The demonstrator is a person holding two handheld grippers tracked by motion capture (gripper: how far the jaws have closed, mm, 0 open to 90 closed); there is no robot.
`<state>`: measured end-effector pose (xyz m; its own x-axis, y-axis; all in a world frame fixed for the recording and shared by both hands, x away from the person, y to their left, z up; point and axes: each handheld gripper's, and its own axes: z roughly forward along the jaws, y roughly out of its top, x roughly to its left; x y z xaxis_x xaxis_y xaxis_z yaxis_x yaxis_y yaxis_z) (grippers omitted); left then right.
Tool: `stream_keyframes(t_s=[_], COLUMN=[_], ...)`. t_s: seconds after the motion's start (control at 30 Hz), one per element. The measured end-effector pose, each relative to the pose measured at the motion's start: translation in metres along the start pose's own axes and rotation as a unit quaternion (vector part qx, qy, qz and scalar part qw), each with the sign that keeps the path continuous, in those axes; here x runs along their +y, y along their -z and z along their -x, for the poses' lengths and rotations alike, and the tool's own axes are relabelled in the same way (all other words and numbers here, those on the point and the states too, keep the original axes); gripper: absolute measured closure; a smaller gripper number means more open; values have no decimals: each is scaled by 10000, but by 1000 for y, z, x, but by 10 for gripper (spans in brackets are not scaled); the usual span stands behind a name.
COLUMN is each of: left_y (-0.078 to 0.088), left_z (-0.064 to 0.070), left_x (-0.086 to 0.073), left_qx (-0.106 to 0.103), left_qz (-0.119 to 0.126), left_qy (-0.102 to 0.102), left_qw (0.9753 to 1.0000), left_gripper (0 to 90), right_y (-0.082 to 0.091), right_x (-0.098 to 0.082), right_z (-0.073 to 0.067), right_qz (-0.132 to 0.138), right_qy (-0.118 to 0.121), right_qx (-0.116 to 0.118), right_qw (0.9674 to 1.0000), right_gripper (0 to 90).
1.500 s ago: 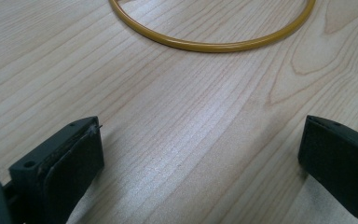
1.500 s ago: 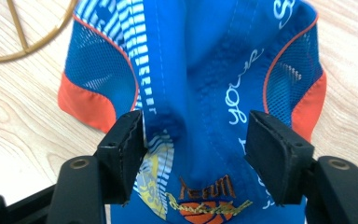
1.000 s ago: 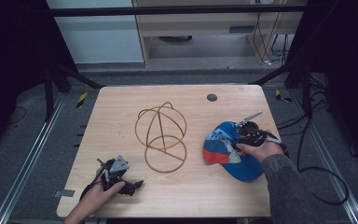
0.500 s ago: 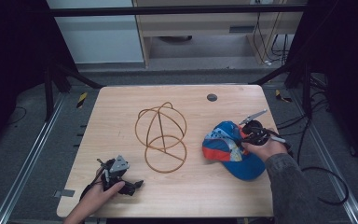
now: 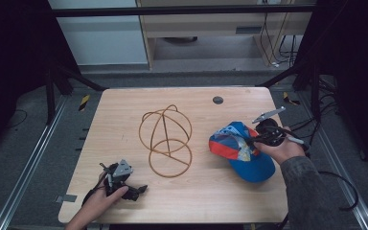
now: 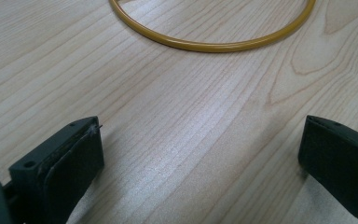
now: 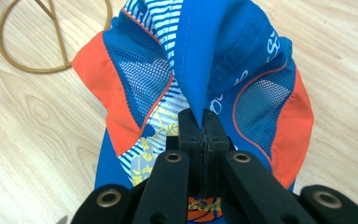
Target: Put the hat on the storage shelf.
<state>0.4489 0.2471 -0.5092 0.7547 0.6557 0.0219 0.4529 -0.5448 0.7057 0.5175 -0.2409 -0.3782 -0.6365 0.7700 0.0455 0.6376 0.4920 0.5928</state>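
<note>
The cap (image 5: 242,151), blue with orange mesh panels, lies at the right of the table (image 5: 124,110). The right gripper (image 7: 201,122) has its fingers pressed together on a raised fold of the cap's blue cloth. A wire frame (image 5: 165,139) stands mid-table. The left gripper (image 5: 124,184) rests near the front left edge, fingers spread wide over bare wood.
</note>
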Motion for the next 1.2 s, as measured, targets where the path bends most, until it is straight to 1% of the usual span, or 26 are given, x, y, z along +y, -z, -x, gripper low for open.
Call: stream_keyframes(t_s=[0.07, 0.13, 0.27, 0.3, 0.33, 0.47, 0.53, 0.97, 1.2], left_y=[0, 0, 0, 0, 0, 0, 0, 0, 0], left_z=[0, 0, 0, 0, 0, 0, 0, 0, 0], left_x=[0, 0, 0, 0, 0, 0, 0, 0, 0], left_qx=[0, 0, 0, 0, 0, 1, 1, 0, 0], left_qz=[-1, 0, 1, 0, 0, 0, 0, 2, -1], left_qy=[-1, 0, -1, 1, 0, 0, 0, 1, -1], left_qw=[10000, 10000, 10000, 10000, 10000, 10000, 10000, 10000, 10000], left_gripper=[0, 0, 0, 0, 0, 0, 0, 0, 0], right_y=[4, 11, 18, 23, 25, 33, 37, 47, 54], right_x=[2, 5, 9, 12, 13, 18, 20, 23, 27], right_z=[0, -2, -3, -5, -5, -9, -10, -12, -15], right_qz=[48, 124, 218, 264, 279, 347, 387, 526, 604], right_qy=[37, 32, 130, 119, 183, 219, 292, 285, 353], right_qx=[-10, -2, -33, -30, -51, -61, -70, -59, -64], right_qw=[10000, 9999, 9997, 9996, 9994, 9991, 9988, 9982, 9975], right_gripper=[899, 899, 899, 899, 899, 899, 899, 900, 900])
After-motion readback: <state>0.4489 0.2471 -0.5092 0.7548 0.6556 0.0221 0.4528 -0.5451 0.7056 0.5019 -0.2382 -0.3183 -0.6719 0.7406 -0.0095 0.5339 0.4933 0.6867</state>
